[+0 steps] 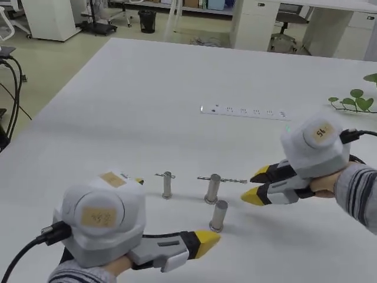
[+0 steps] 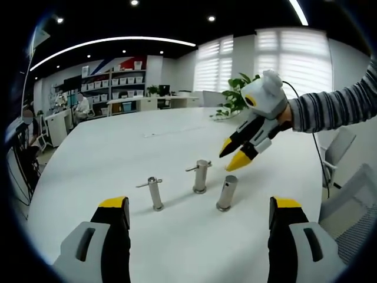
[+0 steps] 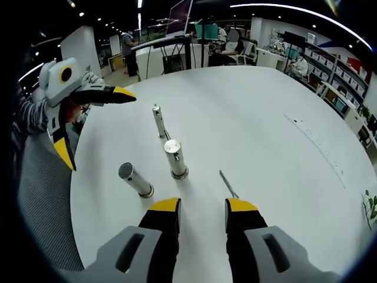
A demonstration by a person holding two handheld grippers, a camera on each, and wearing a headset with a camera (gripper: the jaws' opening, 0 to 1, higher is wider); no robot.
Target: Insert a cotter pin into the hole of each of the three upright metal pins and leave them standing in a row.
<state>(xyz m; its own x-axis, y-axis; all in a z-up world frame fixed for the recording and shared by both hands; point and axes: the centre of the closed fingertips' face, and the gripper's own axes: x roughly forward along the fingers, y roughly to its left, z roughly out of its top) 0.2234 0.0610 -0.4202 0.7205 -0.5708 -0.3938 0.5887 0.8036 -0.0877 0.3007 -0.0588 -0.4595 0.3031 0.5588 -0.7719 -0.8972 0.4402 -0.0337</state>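
Observation:
Three upright metal pins stand on the white table (image 1: 118, 118). The left pin (image 1: 167, 186) (image 2: 155, 194) (image 3: 158, 119) carries a cotter pin (image 1: 161, 175) through its top. A second cotter pin (image 1: 227, 180) (image 3: 228, 184) lies by the middle pin (image 1: 212, 188) (image 2: 200, 177) (image 3: 175, 159); in the right gripper view it rests flat on the table, apart from that pin. The nearest pin (image 1: 218, 216) (image 2: 226, 193) (image 3: 135, 180) is bare. My left gripper (image 1: 172, 210) (image 2: 200, 206) is open wide, near the pins. My right gripper (image 1: 254, 186) (image 3: 202, 207) is open and holds nothing, just right of the loose cotter pin.
A white power strip (image 1: 244, 111) lies further back on the table. A green plant (image 1: 356, 101) sits at the right edge. Office desks and chairs stand beyond the table's far edge.

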